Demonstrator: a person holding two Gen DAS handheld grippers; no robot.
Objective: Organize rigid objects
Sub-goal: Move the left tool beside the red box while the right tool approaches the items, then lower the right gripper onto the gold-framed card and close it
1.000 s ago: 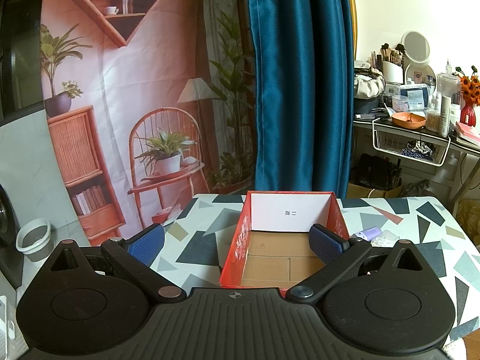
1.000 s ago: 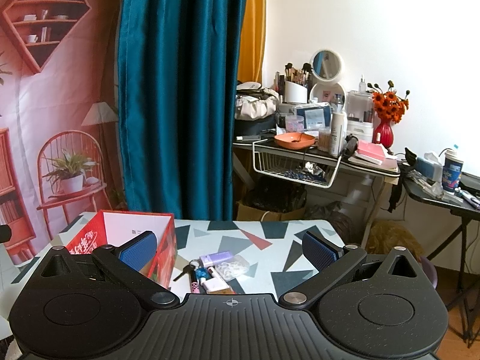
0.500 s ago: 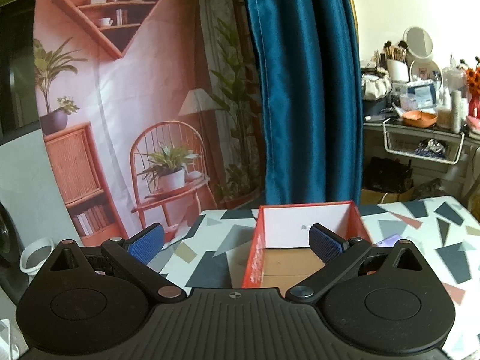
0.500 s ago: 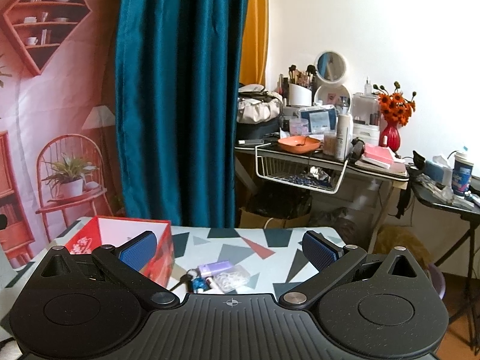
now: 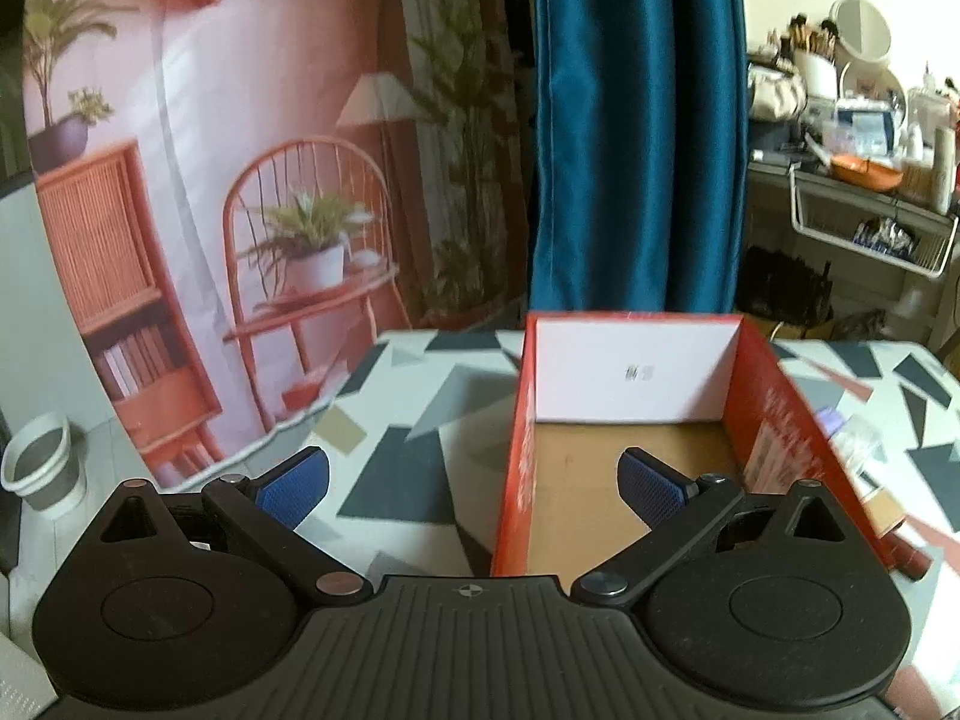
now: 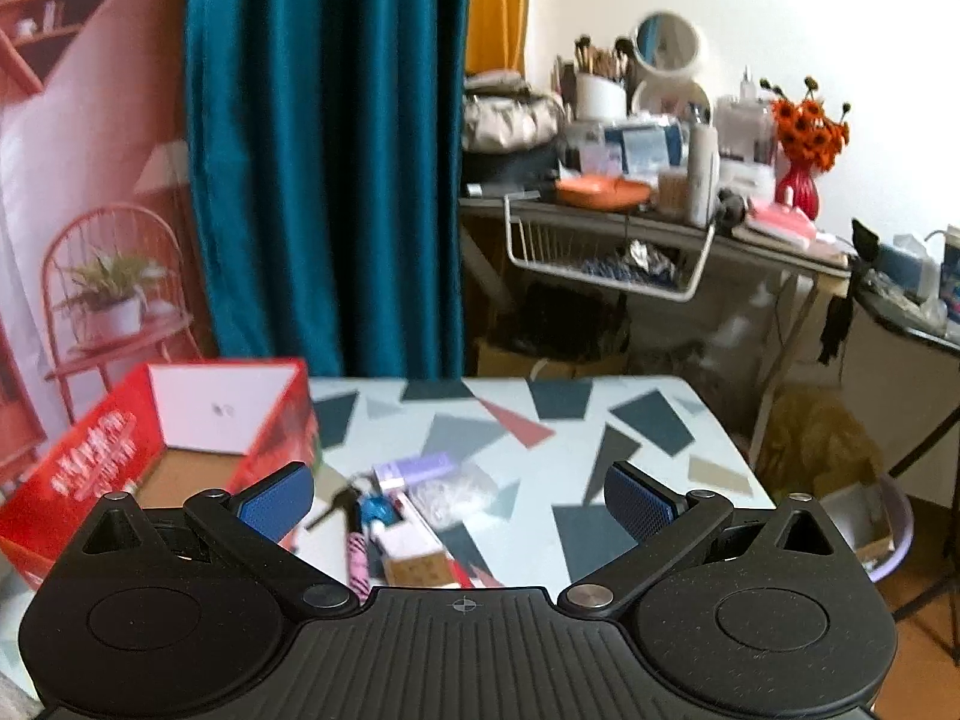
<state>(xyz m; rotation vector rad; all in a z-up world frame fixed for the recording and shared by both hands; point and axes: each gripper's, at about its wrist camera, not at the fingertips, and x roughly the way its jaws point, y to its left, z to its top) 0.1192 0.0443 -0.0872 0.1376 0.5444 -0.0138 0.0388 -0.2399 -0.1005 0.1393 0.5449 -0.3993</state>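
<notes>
An open red cardboard box [image 5: 774, 414] with a white inner back wall and a bare brown floor stands on the patterned table; it also shows at the left of the right wrist view [image 6: 90, 456]. My left gripper [image 5: 474, 489] is open and empty, just in front of the box's left wall. My right gripper [image 6: 459, 498] is open and empty above a pile of small items: a purple box [image 6: 414, 469], a clear bag of small white pieces [image 6: 456, 495], a blue item [image 6: 375, 509], a pink striped stick [image 6: 358, 558] and a white-and-brown carton [image 6: 414, 558].
The table [image 6: 630, 420] has a grey, black and red triangle pattern; its right edge drops off to the floor. A teal curtain [image 6: 324, 150] hangs behind it. A cluttered grey desk [image 6: 660, 216] with a wire basket stands at the back right. A white bucket [image 5: 42, 465] sits on the floor at left.
Both views have tilted downward and moved closer to the table. The box fills more of the left wrist view, and the pile of small items shows larger between my right gripper's fingers.
</notes>
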